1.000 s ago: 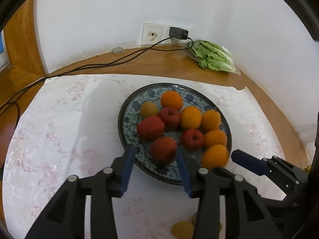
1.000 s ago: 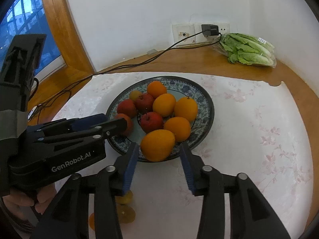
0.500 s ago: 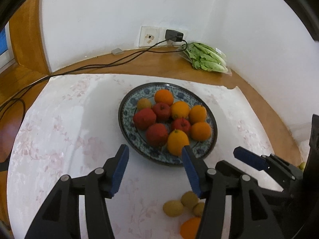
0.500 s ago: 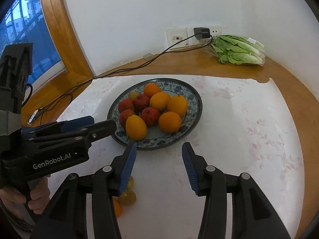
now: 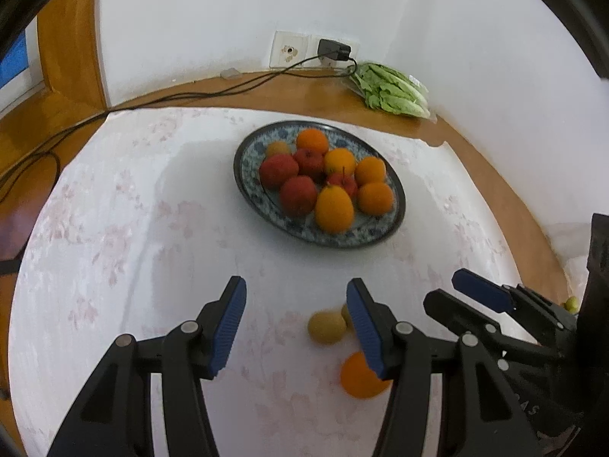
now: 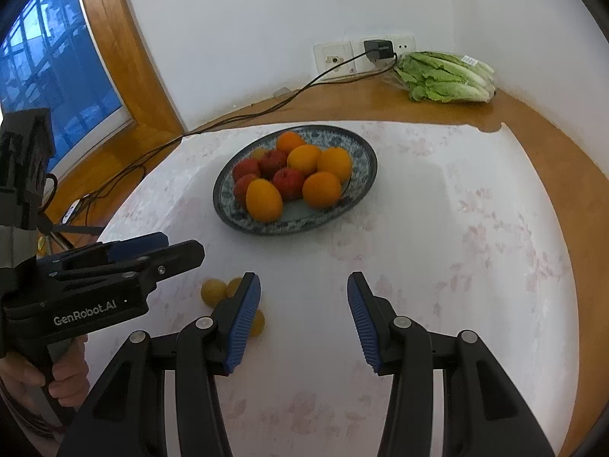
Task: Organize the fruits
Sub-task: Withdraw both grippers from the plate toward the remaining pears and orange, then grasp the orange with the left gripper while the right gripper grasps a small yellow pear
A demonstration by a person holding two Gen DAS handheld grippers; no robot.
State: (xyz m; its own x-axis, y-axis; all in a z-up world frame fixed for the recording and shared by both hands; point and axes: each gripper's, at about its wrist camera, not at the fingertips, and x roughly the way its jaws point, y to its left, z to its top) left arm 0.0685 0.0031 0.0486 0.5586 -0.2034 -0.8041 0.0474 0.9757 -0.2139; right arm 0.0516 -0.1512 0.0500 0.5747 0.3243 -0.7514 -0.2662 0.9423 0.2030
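Note:
A blue patterned plate (image 5: 388,224) (image 6: 361,175) holds several oranges and red apples on the white floral cloth. Loose on the cloth nearer me lie a yellow-brown fruit (image 5: 326,327), another behind my right finger, and an orange (image 5: 359,379); in the right wrist view small yellow fruits (image 6: 214,291) lie by the left finger. My left gripper (image 5: 295,323) is open and empty, just left of the loose fruits. My right gripper (image 6: 304,318) is open and empty over bare cloth, well short of the plate. Each gripper shows in the other's view, at the right (image 5: 477,293) and the left (image 6: 152,251).
A bagged head of lettuce (image 5: 392,91) (image 6: 445,76) lies on the wooden ledge at the back right. A wall socket with a black charger (image 5: 335,50) feeds a cable (image 5: 190,95) running left along the ledge. A window (image 6: 49,76) is at left.
Both grippers have pulled back from the plate, which now looks smaller and farther. The large orange that was between the right fingers rests on the plate. The loose fruits have come into view.

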